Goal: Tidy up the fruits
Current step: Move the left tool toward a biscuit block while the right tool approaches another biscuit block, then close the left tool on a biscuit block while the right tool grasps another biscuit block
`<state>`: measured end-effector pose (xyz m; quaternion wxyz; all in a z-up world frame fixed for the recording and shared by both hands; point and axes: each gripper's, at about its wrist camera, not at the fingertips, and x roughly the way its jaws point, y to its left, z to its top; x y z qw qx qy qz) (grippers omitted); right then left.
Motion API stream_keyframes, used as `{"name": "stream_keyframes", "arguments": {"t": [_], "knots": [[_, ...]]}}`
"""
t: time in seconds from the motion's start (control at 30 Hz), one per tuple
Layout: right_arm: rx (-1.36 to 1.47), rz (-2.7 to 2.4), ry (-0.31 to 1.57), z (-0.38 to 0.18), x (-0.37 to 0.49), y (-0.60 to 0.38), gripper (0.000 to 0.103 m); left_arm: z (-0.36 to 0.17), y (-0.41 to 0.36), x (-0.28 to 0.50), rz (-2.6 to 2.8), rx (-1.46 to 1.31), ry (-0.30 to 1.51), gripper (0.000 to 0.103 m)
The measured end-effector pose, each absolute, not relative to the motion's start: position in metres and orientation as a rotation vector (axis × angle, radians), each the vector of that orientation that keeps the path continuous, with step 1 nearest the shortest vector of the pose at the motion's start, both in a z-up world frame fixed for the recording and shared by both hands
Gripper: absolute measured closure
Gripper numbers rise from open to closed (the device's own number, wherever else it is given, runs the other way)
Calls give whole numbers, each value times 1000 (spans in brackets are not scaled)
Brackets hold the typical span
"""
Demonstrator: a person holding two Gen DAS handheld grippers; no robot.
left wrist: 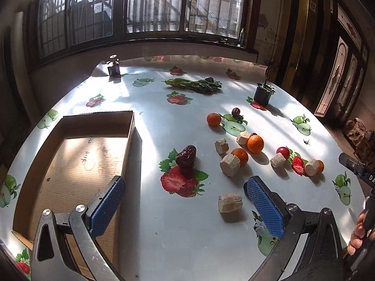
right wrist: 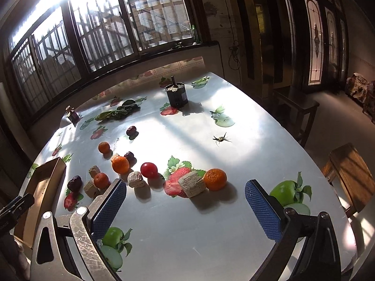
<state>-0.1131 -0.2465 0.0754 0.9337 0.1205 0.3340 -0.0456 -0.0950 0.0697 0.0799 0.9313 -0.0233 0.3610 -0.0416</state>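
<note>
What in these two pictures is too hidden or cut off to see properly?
- Cardboard box: the left view's tongs cover its near end; the right view's edge cuts it off.
- Writing inside the box: too faint to read.
- Dark can: contents unclear, too small.

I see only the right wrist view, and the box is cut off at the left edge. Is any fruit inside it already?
Observer: No. The left wrist view shows the box holds nothing; its cardboard floor is bare.
Operator: Is the left gripper open?
Observer: Yes, the left gripper is open and holds nothing.
Operator: What lies nearest to it?
Observer: A beige block, on the table near its right finger.
</note>
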Motion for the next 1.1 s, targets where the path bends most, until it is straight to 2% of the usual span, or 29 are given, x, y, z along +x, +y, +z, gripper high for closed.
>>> {"name": "stream_keyframes", "arguments": {"t": [0.07, 0.13, 0.23, 0.27, 0.3, 0.43, 0.57, 0.8, 0.83, 0.9, 0.93, 0.97, 1.0, 1.1], "knots": [[223, -142, 687, 75, -111, -257, 2, 71, 65, -91, -99, -46, 754, 0], [210, -173, 707, 72, -110, -269, 7, 61, 62, -84, -139, -64, 815, 0], [217, -172, 759, 64, -104, -284, 26, 50, 57, -77, -180, -76, 875, 2], [221, -165, 780, 62, -100, -287, 32, 48, 55, -76, -197, -76, 883, 7], [225, -158, 791, 60, -97, -290, 34, 47, 53, -76, -210, -76, 887, 11], [231, -136, 803, 56, -86, -291, 34, 42, 47, -72, -254, -74, 912, 19], [186, -8, 790, 60, -82, -265, 34, 38, 45, -67, -259, -73, 925, 19], [-66, 73, 812, 46, -58, -214, 34, 33, 35, -63, -289, -49, 933, 21], [-87, 74, 820, 42, -55, -211, 34, 31, 33, -62, -292, -48, 938, 23], [-120, 75, 839, 35, -47, -207, 34, 28, 31, -59, -303, -51, 958, 37], [-134, 76, 850, 31, -44, -205, 34, 25, 30, -57, -308, -55, 969, 41], [-144, 77, 860, 27, -42, -204, 35, 23, 30, -55, -312, -60, 980, 50], [-151, 77, 871, 24, -41, -203, 42, 19, 29, -54, -314, -64, 994, 57], [-180, 54, 862, 22, -44, -201, 49, 16, 29, -52, -305, -66, 993, 59]]}}
